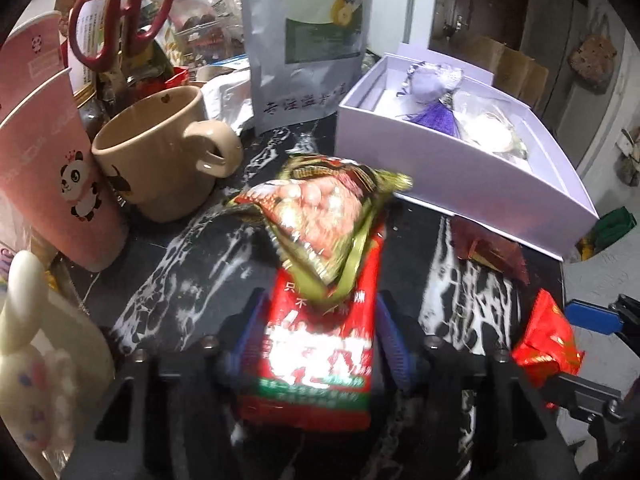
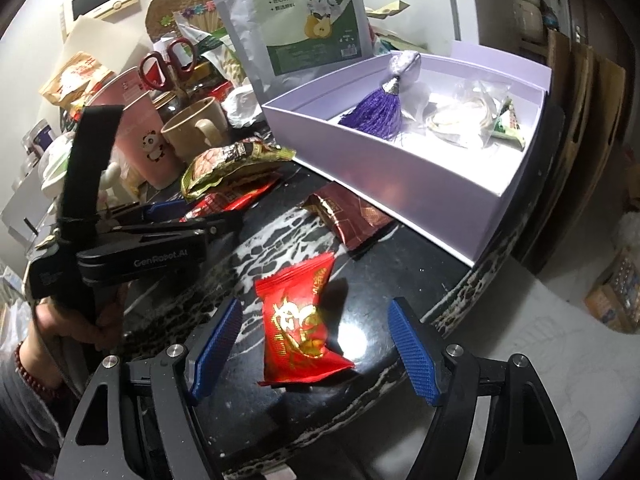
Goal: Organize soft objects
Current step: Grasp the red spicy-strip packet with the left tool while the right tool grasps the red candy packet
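My left gripper (image 1: 320,344) is shut on a red and green snack packet (image 1: 320,364); a gold-edged packet (image 1: 328,216) rests on top of it. Both show in the right wrist view (image 2: 228,200), (image 2: 224,160), with the left gripper (image 2: 192,216) low over the black marble table (image 2: 280,420). My right gripper (image 2: 316,344) is open, its blue pads either side of a red candy packet (image 2: 304,320), also seen in the left wrist view (image 1: 548,344). A brown packet (image 2: 352,216) lies beside the white box (image 2: 400,176), which holds a purple tassel sachet (image 2: 380,112) and small bags.
A beige mug (image 1: 160,152), pink panda cups (image 1: 60,176), red scissors (image 1: 120,20) and a tall grey pouch (image 1: 308,40) crowd the back left. A white rabbit figure (image 1: 32,340) stands at the left. The table edge (image 2: 480,292) runs close on the right.
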`<state>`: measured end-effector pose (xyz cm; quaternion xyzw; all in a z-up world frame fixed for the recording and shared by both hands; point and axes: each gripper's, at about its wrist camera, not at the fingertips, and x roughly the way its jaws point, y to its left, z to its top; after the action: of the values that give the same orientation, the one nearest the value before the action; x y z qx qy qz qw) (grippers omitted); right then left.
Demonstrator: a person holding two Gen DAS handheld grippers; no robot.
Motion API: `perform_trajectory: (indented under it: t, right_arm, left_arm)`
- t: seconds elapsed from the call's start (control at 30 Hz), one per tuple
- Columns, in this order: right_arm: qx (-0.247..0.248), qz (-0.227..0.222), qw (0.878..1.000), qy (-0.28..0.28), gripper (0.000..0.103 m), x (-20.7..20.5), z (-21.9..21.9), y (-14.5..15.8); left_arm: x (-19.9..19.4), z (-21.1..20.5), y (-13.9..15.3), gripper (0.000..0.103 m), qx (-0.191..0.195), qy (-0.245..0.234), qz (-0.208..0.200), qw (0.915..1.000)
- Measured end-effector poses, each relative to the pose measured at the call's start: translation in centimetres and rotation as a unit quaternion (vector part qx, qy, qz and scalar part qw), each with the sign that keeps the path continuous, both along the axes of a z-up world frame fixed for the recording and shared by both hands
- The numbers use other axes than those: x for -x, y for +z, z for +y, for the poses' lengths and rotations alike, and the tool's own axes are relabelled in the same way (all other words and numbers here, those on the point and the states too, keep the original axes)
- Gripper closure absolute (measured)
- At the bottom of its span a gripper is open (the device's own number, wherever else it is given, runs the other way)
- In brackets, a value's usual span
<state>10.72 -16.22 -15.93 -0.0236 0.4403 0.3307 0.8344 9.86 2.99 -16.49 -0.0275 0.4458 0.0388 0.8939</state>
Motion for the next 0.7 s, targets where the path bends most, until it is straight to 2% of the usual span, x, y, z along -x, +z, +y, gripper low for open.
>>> perform_trajectory:
  t: [0.07,0.2,0.33,0.7]
  right_arm:
    - [0.000,0.003,1.000,0.000,0.029,0.0,0.0,-0.2]
    - [0.004,0.003,1.000,0.004,0.041,0.3,0.0,-0.4]
    - [0.001,0.004,1.000,0.013,0.060,0.6,-0.1,-0.5]
    - [0.000,-0.008,1.000,0.023,0.062,2.0,-0.6,-0.5]
  left_arm:
    - [0.2,-0.3,0.1,0.053,-0.001,-0.004,0.004,1.0000]
    - [0.9,-1.0,0.2,0.053,0.001,-0.007,0.011,0.9999]
    - [2.5,-1.8,0.3,0.053,0.007,-0.007,0.019,0.9998]
    - [7.2,-3.5,0.7,0.054,0.046,0.004,0.041,0.9981]
